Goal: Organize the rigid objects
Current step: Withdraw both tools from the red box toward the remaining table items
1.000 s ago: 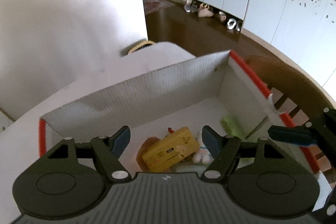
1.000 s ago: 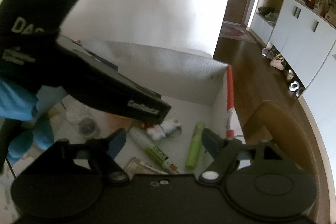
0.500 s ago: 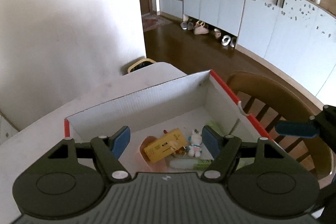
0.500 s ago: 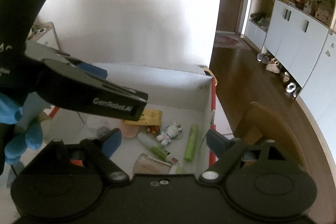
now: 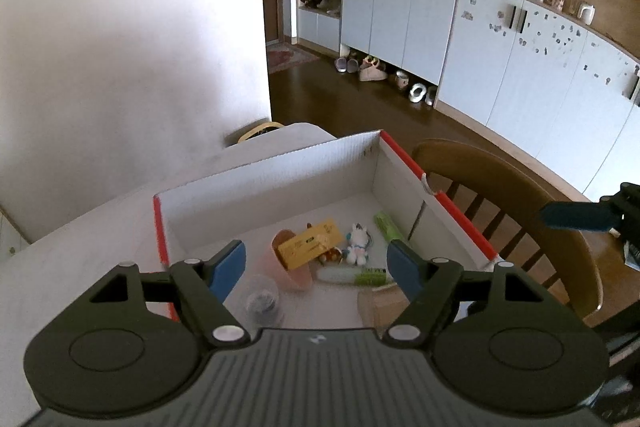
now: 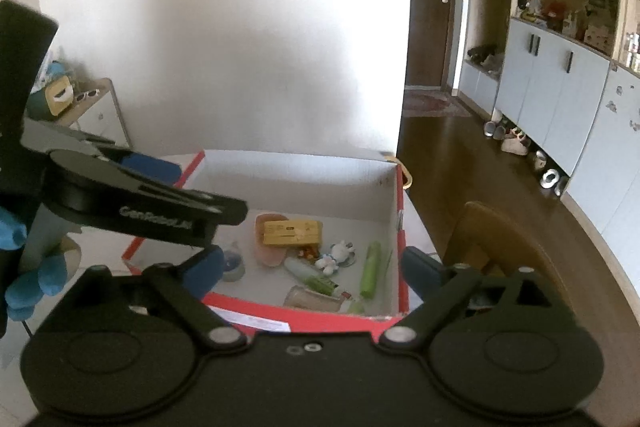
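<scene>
A red-edged white cardboard box (image 5: 280, 171) (image 6: 296, 167) sits on the white table. Inside lie a yellow box (image 5: 310, 249) (image 6: 292, 233) on a pink cup (image 5: 298, 275), a small white plush toy (image 5: 357, 249) (image 6: 334, 257), a green tube (image 5: 388, 227) (image 6: 370, 271), a white-green bottle (image 5: 352, 275) (image 6: 314, 275) and a clear cup (image 5: 262, 301). My left gripper (image 5: 316, 265) is open and empty above the box's near side. My right gripper (image 6: 312, 267) is open and empty above the box's near wall. The left gripper shows in the right wrist view (image 6: 132, 203).
A wooden chair (image 5: 500, 195) (image 6: 516, 247) stands right of the table. A white wall is behind the box. Pale cabinets (image 5: 500, 67) and shoes on dark floor lie far right. A low shelf (image 6: 80, 107) with small items stands at left.
Both grippers have pulled up and back from the box, so the whole box and its contents now show smaller. Both stay open and empty.
</scene>
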{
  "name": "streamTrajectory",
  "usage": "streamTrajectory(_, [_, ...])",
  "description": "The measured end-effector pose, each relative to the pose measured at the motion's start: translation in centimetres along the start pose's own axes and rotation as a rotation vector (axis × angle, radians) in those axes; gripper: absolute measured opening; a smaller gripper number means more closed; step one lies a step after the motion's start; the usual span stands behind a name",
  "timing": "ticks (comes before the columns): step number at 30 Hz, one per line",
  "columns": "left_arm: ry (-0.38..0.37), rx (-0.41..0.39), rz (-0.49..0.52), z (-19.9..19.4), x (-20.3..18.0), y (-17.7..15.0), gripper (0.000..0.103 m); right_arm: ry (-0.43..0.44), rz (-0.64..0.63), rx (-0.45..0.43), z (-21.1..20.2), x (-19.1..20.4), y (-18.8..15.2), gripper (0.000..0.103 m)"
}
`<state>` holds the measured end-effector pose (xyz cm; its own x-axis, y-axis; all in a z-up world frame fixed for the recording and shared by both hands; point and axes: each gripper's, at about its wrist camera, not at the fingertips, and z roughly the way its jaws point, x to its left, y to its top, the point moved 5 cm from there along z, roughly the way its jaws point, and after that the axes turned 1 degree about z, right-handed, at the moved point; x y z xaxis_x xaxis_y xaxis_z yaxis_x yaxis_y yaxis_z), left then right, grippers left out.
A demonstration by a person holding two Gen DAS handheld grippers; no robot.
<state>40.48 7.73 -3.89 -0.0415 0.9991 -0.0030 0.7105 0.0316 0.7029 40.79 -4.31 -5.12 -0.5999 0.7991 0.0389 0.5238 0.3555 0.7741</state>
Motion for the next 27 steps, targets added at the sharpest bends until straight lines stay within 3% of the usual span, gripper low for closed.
streamTrajectory(14, [-0.031,-0.076,0.032,-5.8,-0.2,-5.2,0.082,0.047,0.055,-0.035,-4.3,1.3,-3.4,0.103])
streamTrajectory(27, [-0.062,-0.081,0.014,-8.4,-0.5,-11.9,0.082,0.010,0.129,0.021,-5.7,1.5,-8.6,0.102])
